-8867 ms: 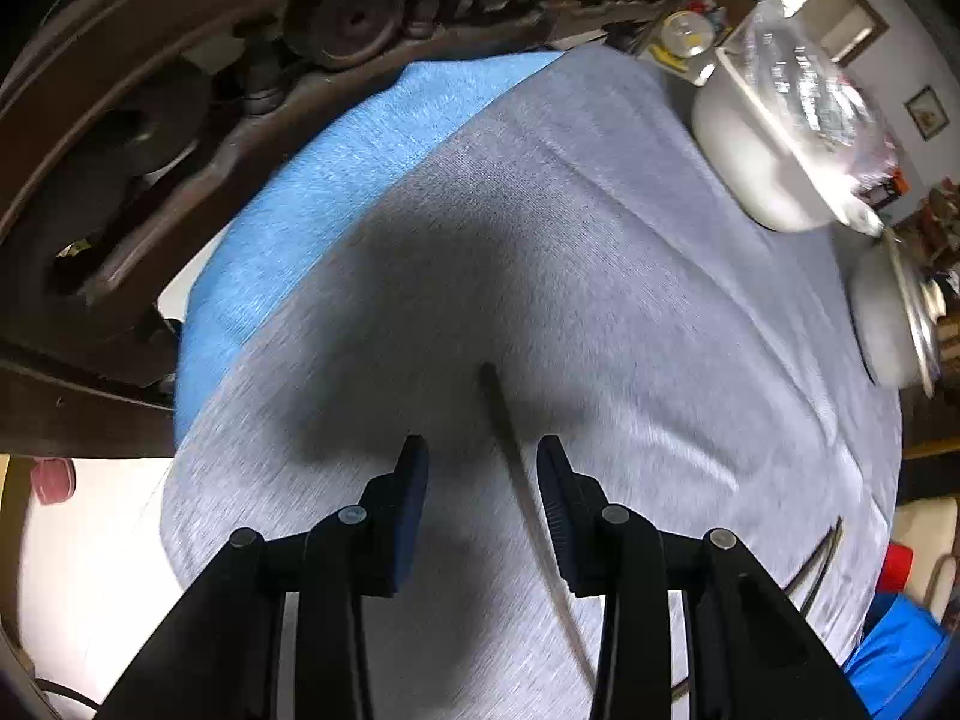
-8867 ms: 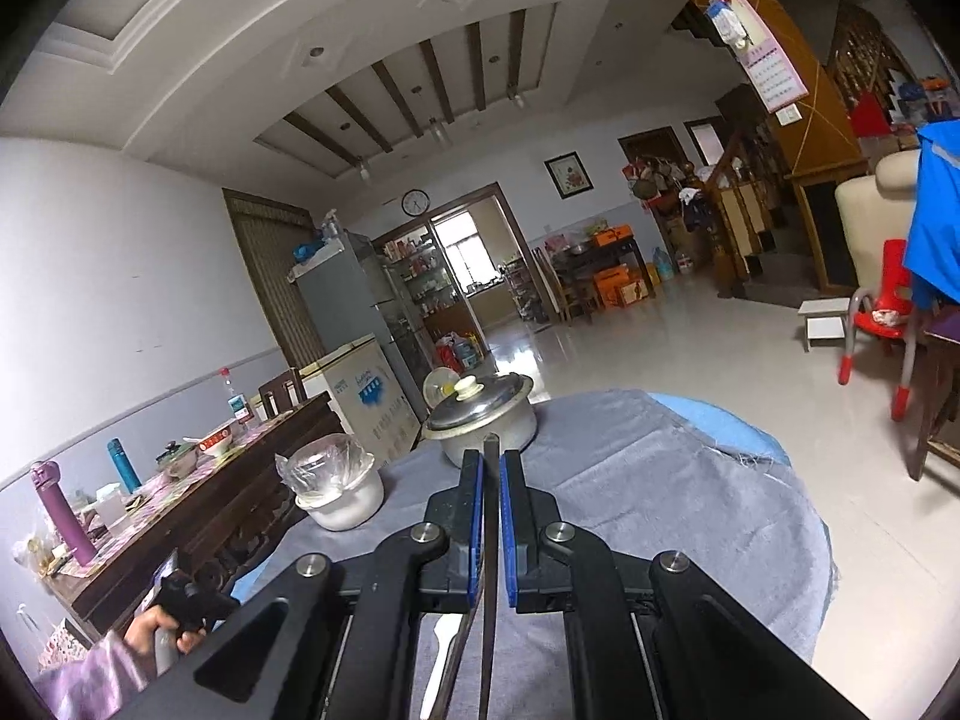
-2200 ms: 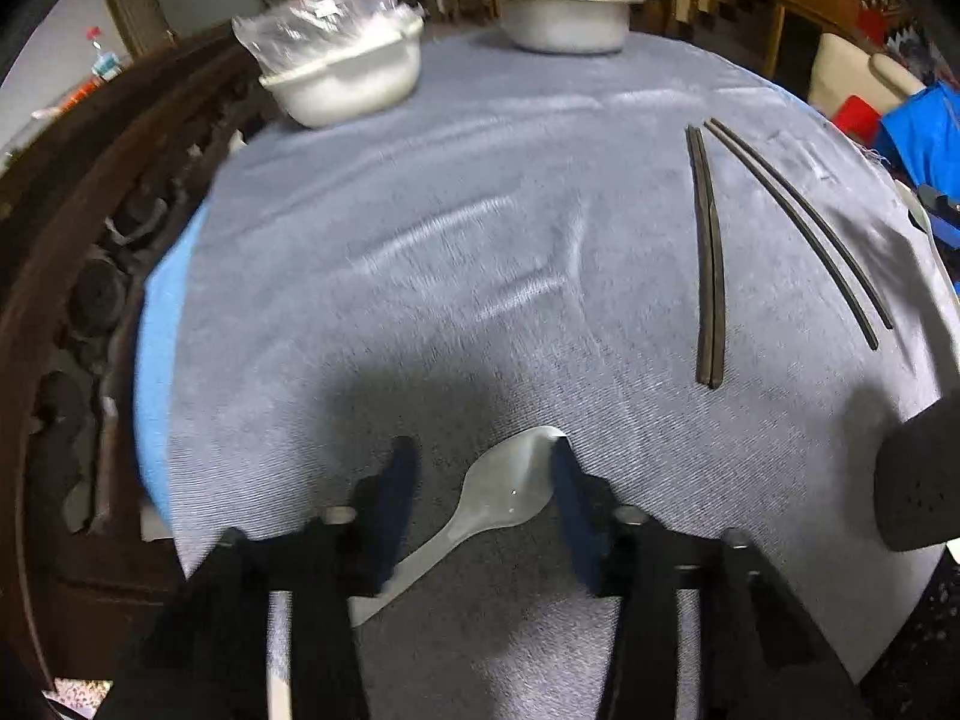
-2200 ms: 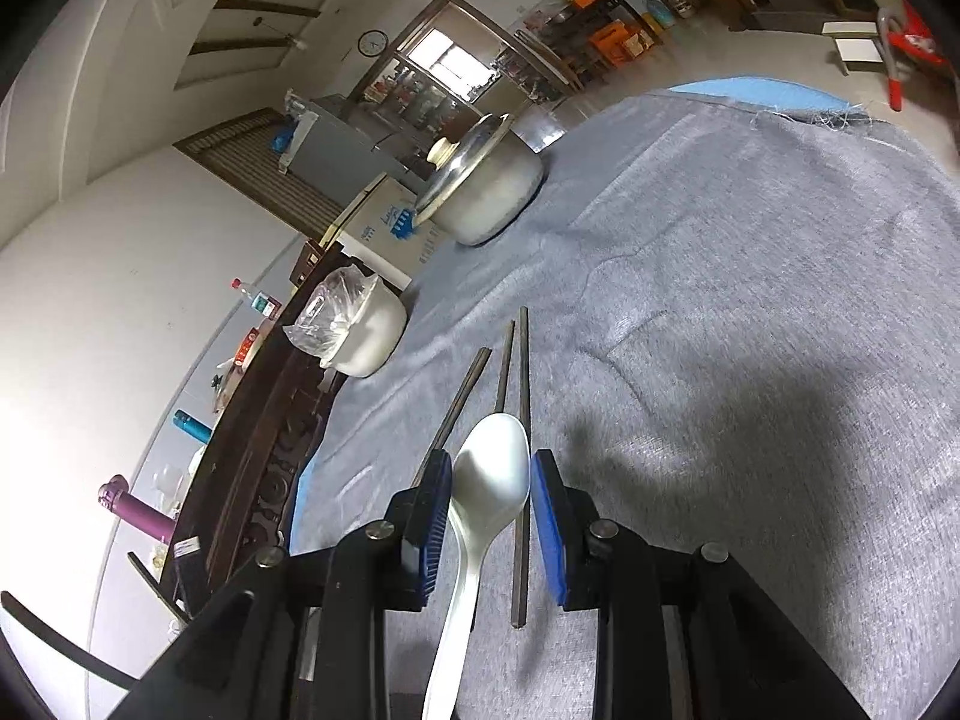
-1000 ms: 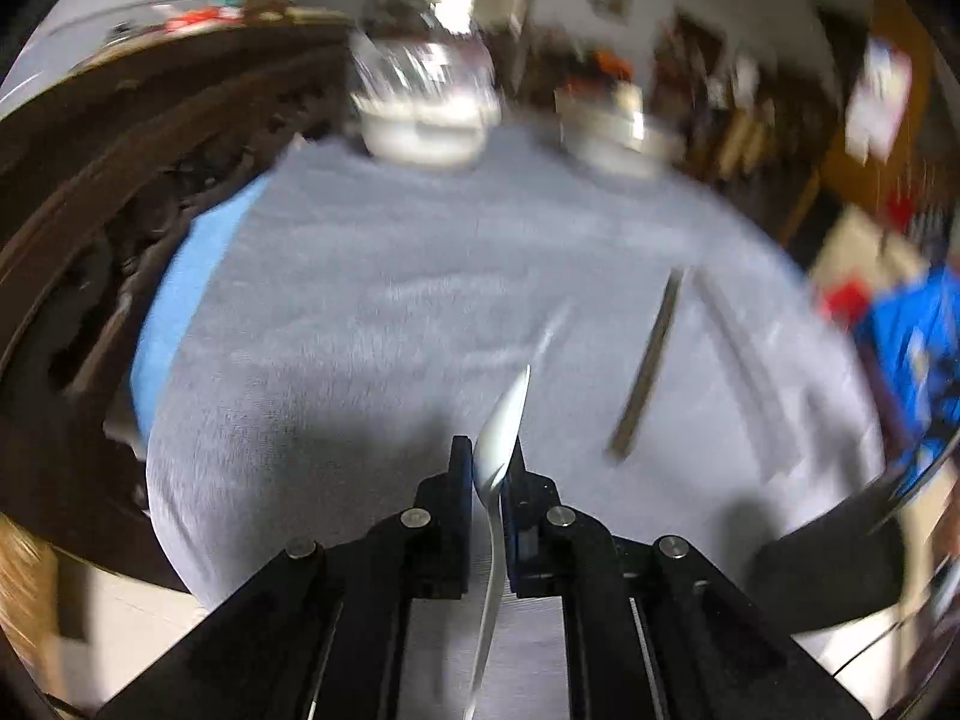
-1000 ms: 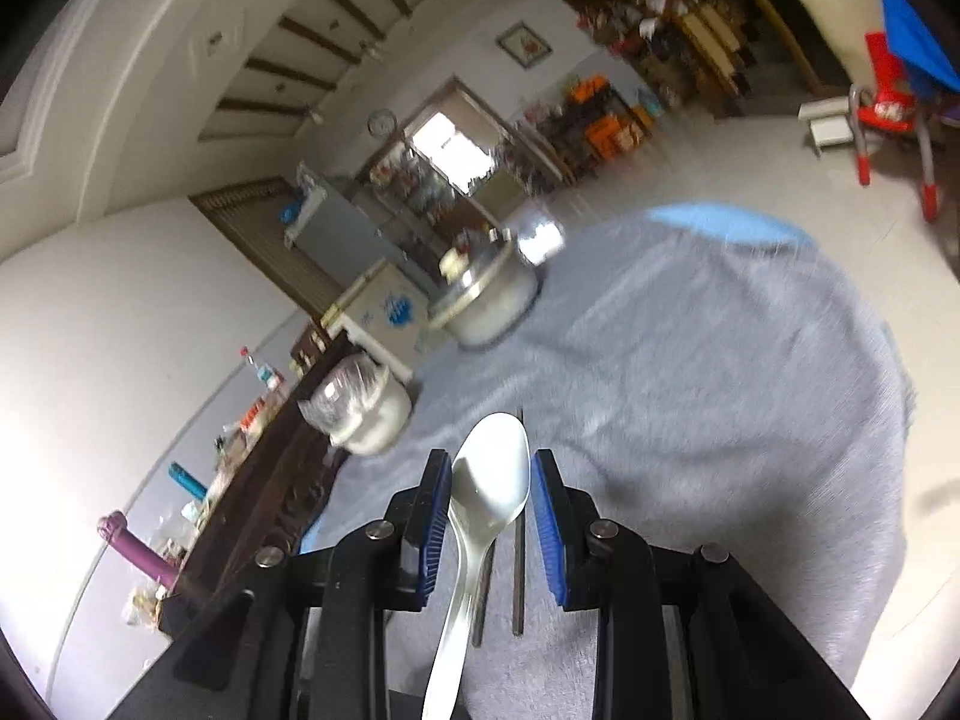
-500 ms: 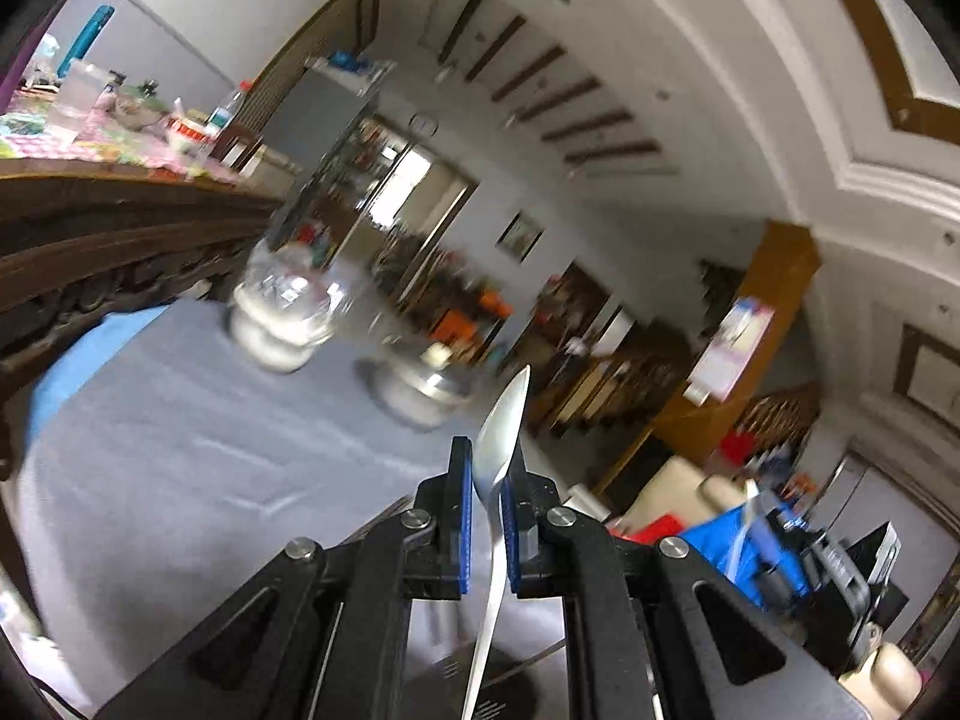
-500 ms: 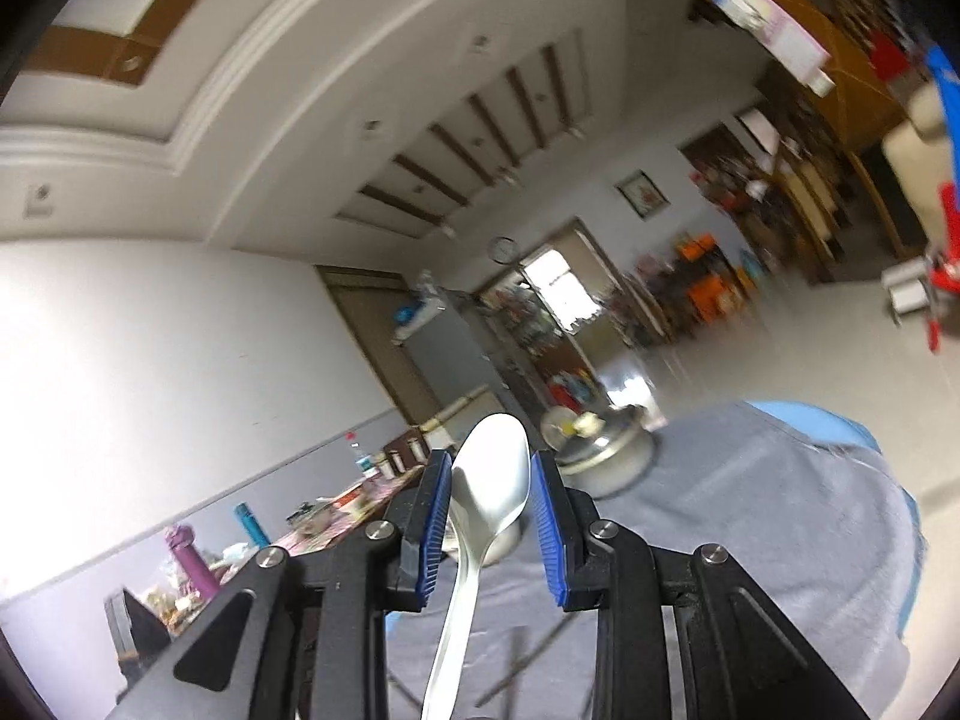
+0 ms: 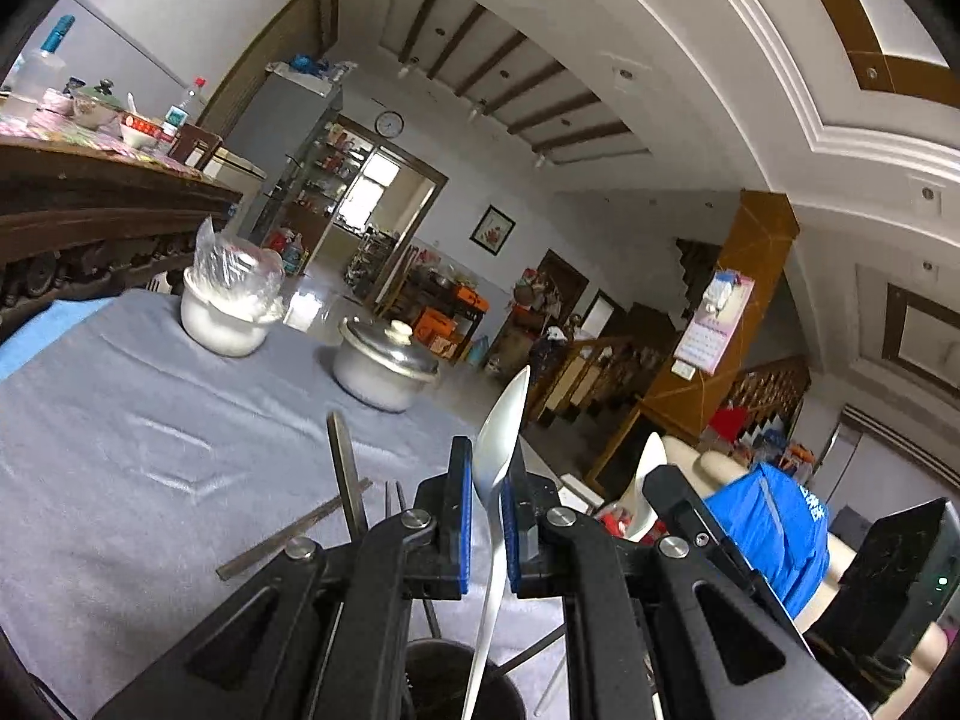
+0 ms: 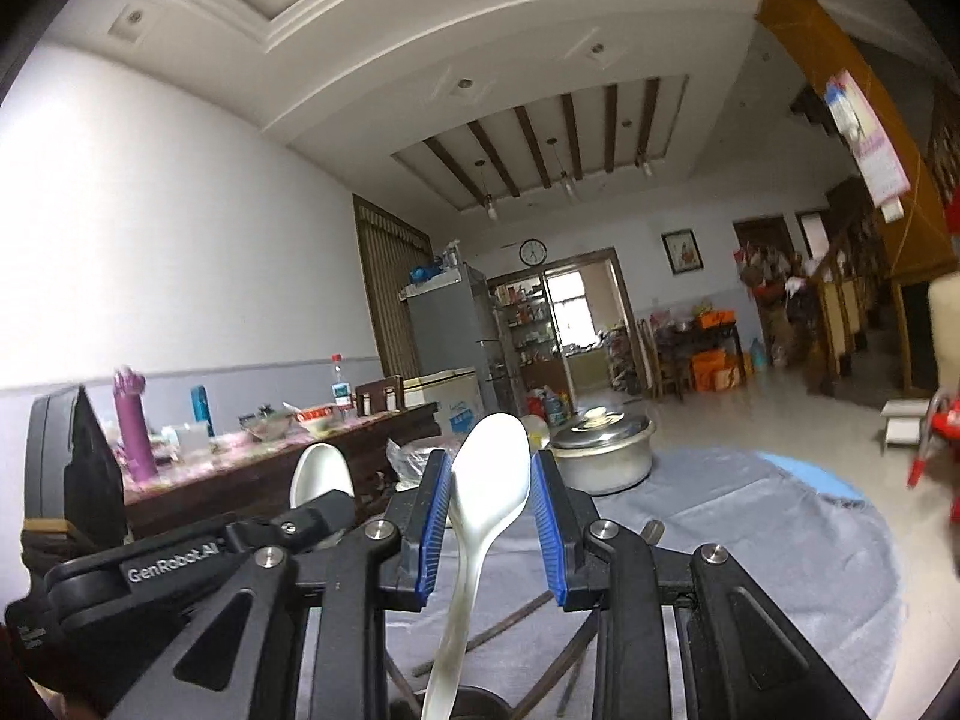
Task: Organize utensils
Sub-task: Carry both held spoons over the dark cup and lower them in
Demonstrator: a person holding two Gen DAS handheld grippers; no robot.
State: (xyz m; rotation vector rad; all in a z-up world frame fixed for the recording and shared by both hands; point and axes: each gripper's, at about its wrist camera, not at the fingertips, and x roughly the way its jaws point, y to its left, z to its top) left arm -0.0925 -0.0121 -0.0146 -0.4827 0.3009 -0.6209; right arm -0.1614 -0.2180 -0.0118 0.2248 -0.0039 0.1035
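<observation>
My left gripper (image 9: 486,483) is shut on a white spoon (image 9: 503,426), held edge-on with its bowl up and its handle pointing down into a dark round holder (image 9: 438,683). My right gripper (image 10: 489,501) is shut on a second white spoon (image 10: 491,474), pads against the sides of its bowl, with the handle hanging towards the same holder (image 10: 480,705). The two grippers are side by side, each visible in the other's view. Dark chopsticks (image 9: 288,534) lie on the grey tablecloth (image 9: 120,420), and one (image 9: 345,468) stands upright beside the left fingers.
A lidded metal pot (image 9: 384,366) and a white bowl covered in plastic (image 9: 231,312) stand at the far side of the table. A dark carved sideboard (image 9: 90,204) with bottles runs along the left. A blue garment (image 9: 774,528) hangs at the right.
Both grippers have risen from the table and tipped up to level, each carrying its spoon. They have come together side by side above the dark holder.
</observation>
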